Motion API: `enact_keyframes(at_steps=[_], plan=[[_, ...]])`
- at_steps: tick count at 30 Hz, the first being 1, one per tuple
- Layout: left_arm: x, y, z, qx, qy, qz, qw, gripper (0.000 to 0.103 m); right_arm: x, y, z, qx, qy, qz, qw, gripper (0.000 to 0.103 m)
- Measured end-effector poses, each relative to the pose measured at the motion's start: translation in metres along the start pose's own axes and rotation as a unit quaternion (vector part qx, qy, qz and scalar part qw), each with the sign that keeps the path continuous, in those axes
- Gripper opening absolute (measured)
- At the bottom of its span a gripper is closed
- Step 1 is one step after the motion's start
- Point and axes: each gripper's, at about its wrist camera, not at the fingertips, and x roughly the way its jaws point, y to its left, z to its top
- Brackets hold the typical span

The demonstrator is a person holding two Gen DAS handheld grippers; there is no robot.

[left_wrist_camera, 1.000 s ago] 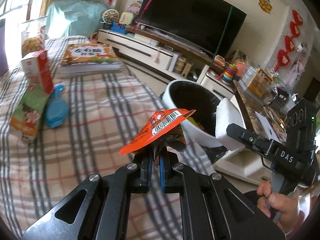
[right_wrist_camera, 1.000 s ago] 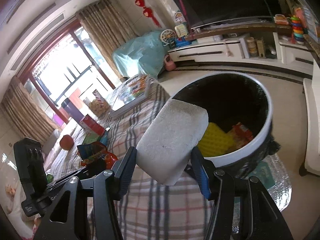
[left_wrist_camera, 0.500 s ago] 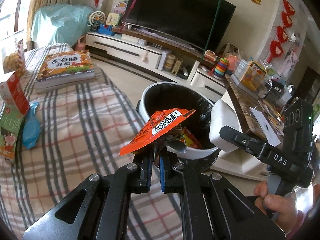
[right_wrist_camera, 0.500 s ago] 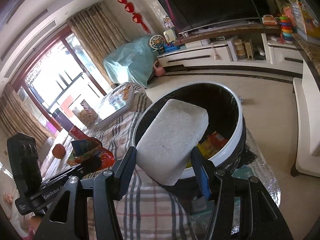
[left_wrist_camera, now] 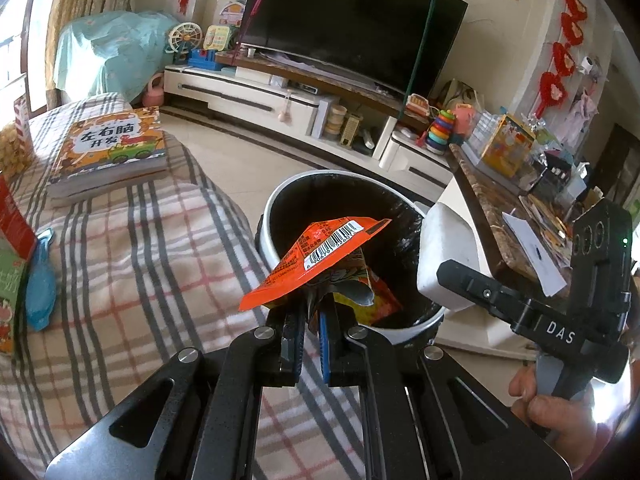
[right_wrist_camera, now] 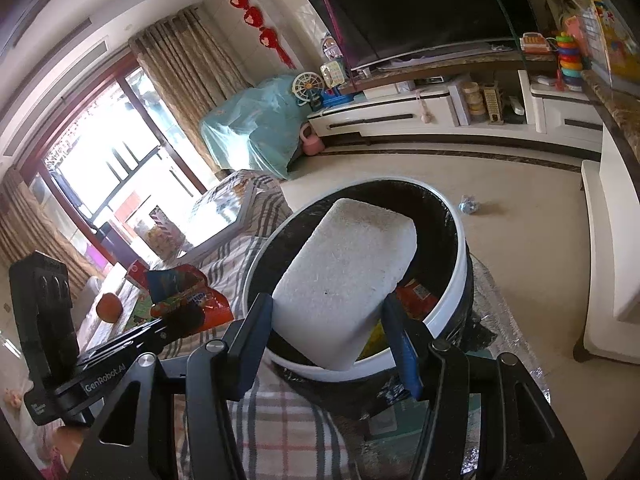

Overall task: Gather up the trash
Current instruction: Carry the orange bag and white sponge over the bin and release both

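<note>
Left gripper (left_wrist_camera: 312,312): jaws pinched shut on the orange wrapper (left_wrist_camera: 316,256), which juts over the bin (left_wrist_camera: 268,216) rim at 9 o'clock of its mouth.
Right gripper (right_wrist_camera: 328,316): jaws about half spread, clamped on the white block (right_wrist_camera: 344,276), which hangs over the bin's near rim at 6 o'clock.
Handling, judged: carry each item past the rim to mid-mouth before letting go; wrapper is light and may drift.
Clearance: bin touches the plaid cover (left_wrist_camera: 120,264) at 9 o'clock; bare floor (right_wrist_camera: 500,248) from 12 to 3 o'clock.
</note>
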Motion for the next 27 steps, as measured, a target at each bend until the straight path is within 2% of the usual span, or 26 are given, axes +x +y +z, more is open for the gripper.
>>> enact_keyframes(at_steps=[20,23,25,27], plan=[[0.035,-0.02,0.022,0.019,0.017,-0.007,0.9997,0.006,0.013,-0.008,0.015,-0.009,0.012,-0.012,1.0,0.061],[0.038,-0.02,0.023,0.017,0.021,-0.004,0.9996,0.015,0.016,-0.008,0.018,-0.012,0.014,-0.015,1.0,0.062],[0.039,-0.019,0.024,0.012,0.022,-0.003,0.9997,0.04,0.017,-0.008,0.019,-0.014,0.014,-0.018,1.0,0.063],[0.037,-0.018,0.024,0.01,0.014,0.0,0.9999,0.046,0.018,-0.008,0.019,-0.013,0.014,-0.022,1.0,0.067]])
